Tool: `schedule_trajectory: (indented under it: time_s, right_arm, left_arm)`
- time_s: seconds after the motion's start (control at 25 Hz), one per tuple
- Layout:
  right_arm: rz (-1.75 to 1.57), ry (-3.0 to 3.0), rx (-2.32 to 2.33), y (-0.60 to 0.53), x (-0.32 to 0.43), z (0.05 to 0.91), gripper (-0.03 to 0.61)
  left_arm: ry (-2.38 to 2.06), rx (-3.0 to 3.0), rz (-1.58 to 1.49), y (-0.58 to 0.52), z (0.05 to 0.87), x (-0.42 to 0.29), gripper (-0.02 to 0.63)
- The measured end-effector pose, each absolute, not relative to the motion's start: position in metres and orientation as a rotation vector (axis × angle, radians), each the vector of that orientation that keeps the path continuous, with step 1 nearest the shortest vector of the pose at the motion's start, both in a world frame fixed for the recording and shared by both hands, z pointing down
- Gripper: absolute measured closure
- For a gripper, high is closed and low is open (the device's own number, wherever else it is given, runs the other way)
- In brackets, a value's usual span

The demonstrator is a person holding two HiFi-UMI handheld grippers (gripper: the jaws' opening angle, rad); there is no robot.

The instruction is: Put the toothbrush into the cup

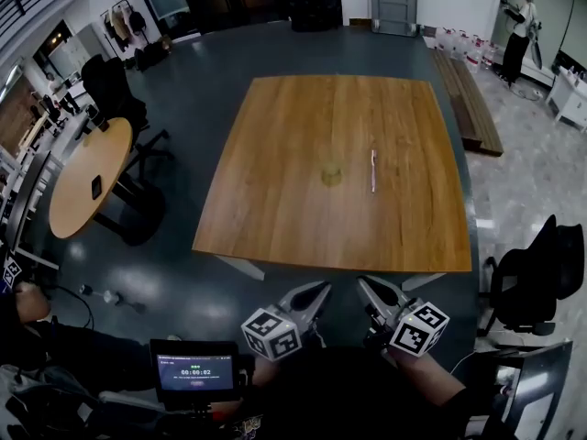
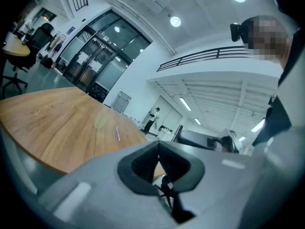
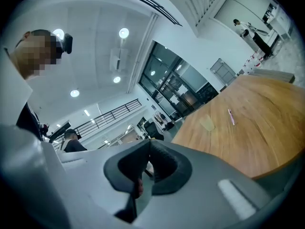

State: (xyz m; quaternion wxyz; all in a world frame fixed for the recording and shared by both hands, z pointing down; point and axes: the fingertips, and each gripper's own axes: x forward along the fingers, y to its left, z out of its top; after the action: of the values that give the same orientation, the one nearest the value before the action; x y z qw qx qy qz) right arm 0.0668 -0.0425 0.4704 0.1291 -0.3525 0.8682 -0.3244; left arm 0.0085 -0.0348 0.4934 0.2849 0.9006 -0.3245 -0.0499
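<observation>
Left gripper (image 1: 323,287) and right gripper (image 1: 362,284) are hovering closed (empty); opening wide before straddling the toothbrush (image 1: 372,170) seems wise.

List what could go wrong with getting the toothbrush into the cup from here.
The thin toothbrush lies flat on the table, so the right tool, now shut, may skid it away instead of gripping it. The small translucent cup stands unsupported; a brush dropped in at a slant could tip it.
</observation>
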Motion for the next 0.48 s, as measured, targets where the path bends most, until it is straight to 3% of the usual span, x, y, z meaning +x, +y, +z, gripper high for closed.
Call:
schedule_trajectory:
  time_s: [0.48]
  right_arm:
    - [-0.924, 2.495, -1.189, -0.129, 0.023, 0.479, 0.56]
  left_arm:
    - [-0.795, 2.411, -0.164, -0.119, 0.5, -0.05, 0.611]
